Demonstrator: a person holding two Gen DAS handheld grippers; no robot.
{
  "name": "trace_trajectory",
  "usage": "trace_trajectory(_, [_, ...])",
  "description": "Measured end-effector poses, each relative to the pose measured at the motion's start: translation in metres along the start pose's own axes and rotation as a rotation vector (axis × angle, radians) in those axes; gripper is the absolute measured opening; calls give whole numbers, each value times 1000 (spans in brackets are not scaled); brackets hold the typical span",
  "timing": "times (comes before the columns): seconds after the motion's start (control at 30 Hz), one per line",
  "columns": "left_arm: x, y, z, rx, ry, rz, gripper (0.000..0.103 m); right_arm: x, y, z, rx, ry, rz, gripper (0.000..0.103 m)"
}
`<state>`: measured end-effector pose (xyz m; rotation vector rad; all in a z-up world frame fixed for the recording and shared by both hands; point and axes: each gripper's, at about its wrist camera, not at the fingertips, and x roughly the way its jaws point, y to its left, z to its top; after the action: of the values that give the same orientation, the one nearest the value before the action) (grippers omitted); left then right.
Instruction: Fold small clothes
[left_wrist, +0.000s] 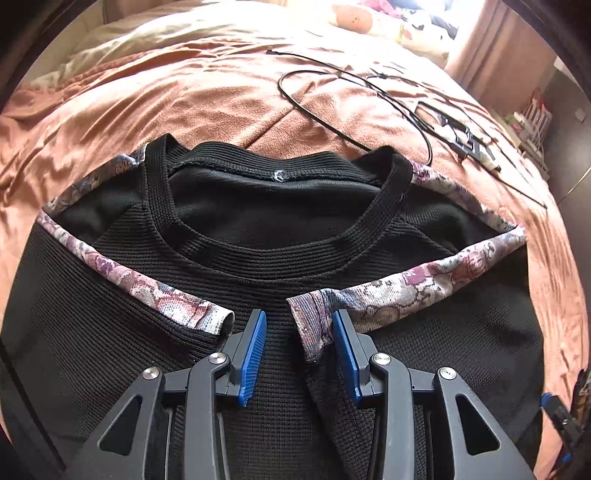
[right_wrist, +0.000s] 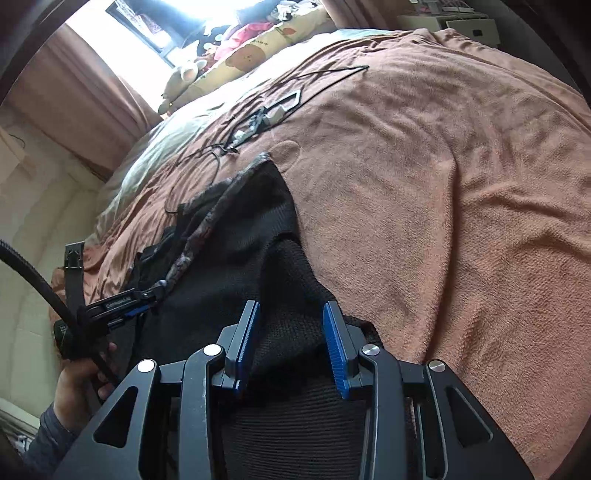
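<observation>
top (left_wrist: 258, 266) on bed (left_wrist: 184, 96) | cables (left_wrist: 354, 85) behind top

One black top (left_wrist: 258, 236) with two floral-trimmed sleeves (left_wrist: 147, 291), folded inward. One bed (left_wrist: 184, 103) with one orange blanket (right_wrist: 443, 184). Two grippers: left gripper (left_wrist: 299, 354), right gripper (right_wrist: 291, 347), two blue-padded fingers (left_wrist: 253, 354) each. One black cable tangle (left_wrist: 369, 92) at 1 o'clock.

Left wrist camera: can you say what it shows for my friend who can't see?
A black top with flowery sleeve cuffs folded to its middle lies on a pink blanket. The open left gripper hovers over it. Black cables lie behind.
</observation>
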<state>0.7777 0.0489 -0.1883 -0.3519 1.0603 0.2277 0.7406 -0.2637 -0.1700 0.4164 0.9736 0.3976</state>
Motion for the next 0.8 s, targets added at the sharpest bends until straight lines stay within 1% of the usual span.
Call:
trace_trajectory(0.07, [-2, 3, 2, 3, 2, 32, 40, 2, -2, 1, 7, 17, -42, 25])
trace_trajectory(0.13, [-8, 8, 3, -5, 1, 40, 40, 0, -1, 3, -1, 19, -124, 24])
trace_trajectory(0.17, [-12, 11, 3, -9, -4, 40, 40, -1, 0, 4, 6, 19, -132, 24])
trace_trajectory(0.23, [-20, 18, 2, -9, -4, 21, 40, -6, -5, 4, 32, 16, -88, 24])
trace_trajectory(0.37, [-45, 31, -2, -13, -14, -22, 40, -25, -2, -2, 16, -15, -96, 24])
trace_trajectory(0.43, [-62, 39, -5, -25, -19, -66, 40, -39, 1, -9, 8, -32, -98, 27])
trace_trajectory(0.5, [-81, 46, -11, -27, -28, -106, 40, -53, 5, -17, -3, -47, -128, 27])
trace_trajectory(0.57, [-101, 52, -18, -16, -44, -120, 40, -65, 10, -25, 0, -46, -111, 28])
trace_trajectory(0.6, [-111, 54, -23, -10, -52, -123, 40, -71, 15, -30, -5, -48, -107, 30])
trace_trajectory(0.63, [-122, 57, -29, -1, -58, -129, 40, -78, 21, -35, -19, -53, -108, 39])
trace_trajectory(0.67, [-131, 60, -33, 5, -62, -133, 41, -85, 26, -41, -35, -57, -108, 50])
trace_trajectory(0.7, [-141, 63, -38, 12, -69, -138, 41, -92, 29, -45, -48, -58, -106, 55])
trace_trajectory(0.73, [-152, 67, -44, 19, -78, -140, 43, -100, 34, -51, -63, -60, -106, 62])
trace_trajectory(0.77, [-163, 71, -50, 26, -90, -141, 49, -107, 37, -55, -75, -61, -109, 68])
trace_trajectory(0.8, [-172, 75, -55, 29, -100, -142, 54, -115, 41, -60, -87, -63, -113, 71])
